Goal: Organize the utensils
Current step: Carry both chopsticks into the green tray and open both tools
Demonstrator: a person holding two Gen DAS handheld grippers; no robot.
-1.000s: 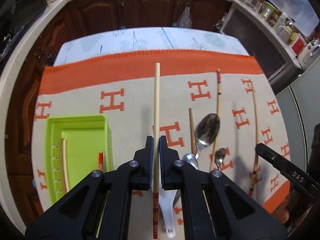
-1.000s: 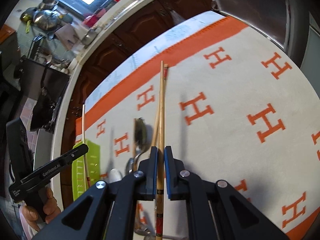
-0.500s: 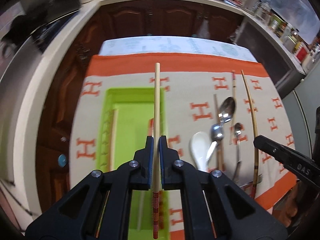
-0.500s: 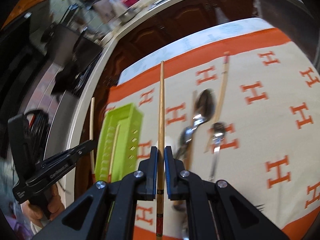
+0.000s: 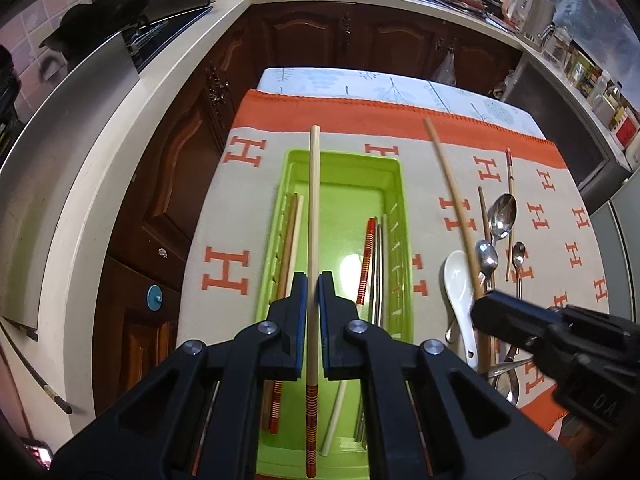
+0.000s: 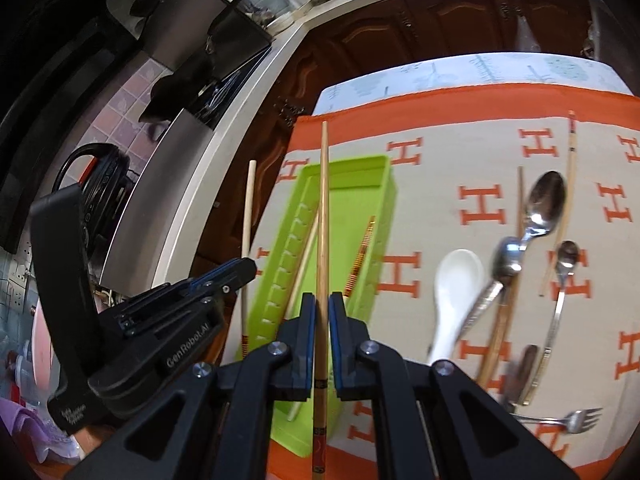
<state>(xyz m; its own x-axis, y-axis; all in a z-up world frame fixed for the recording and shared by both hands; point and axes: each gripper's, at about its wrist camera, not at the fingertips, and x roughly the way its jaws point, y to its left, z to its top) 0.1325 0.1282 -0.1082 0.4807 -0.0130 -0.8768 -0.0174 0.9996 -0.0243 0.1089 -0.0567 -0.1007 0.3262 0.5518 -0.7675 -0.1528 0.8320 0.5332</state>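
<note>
- Clamping a pale chopstick (image 5: 313, 216), the left gripper (image 5: 313, 280) hung over the green tray (image 5: 394, 172); jaws were pinched on the shaft just ahead of its red-striped end.
- That stick ran lengthwise along the tray, near the middle, clearly raised off the floor.
- Right gripper (image 6: 322, 300) was likewise closed on a darker bamboo chopstick (image 6: 323, 208), patterned end toward the handle.
- From the right wrist view, that stick pointed across the tray's near corner, slightly skewed from the tray's long axis. Height above the tray: could not tell.
- Already in the tray: a couple of plain sticks along the left wall (image 5: 291, 232), a red-striped stick (image 5: 366, 260) and what looked like metal ones by the right wall.
- On the orange H-pattern cloth (image 5: 236, 148), right of the tray: white ceramic spoon (image 5: 460, 284), large metal spoon (image 5: 503, 216), smaller spoons, two more chopsticks, a fork (image 6: 576, 420) near the front edge. All untouched, well apart from the tray.
- Step in hand, as I read it: dropping both held chopsticks into the tray.
- Next move would need: lower left stick flat into the free centre lane, then open. Right stick needed rotating parallel to the tray first, else its tip would likely ride over the wall.
- Task roughly midway; spoons and fork had no visible home yet.
</note>
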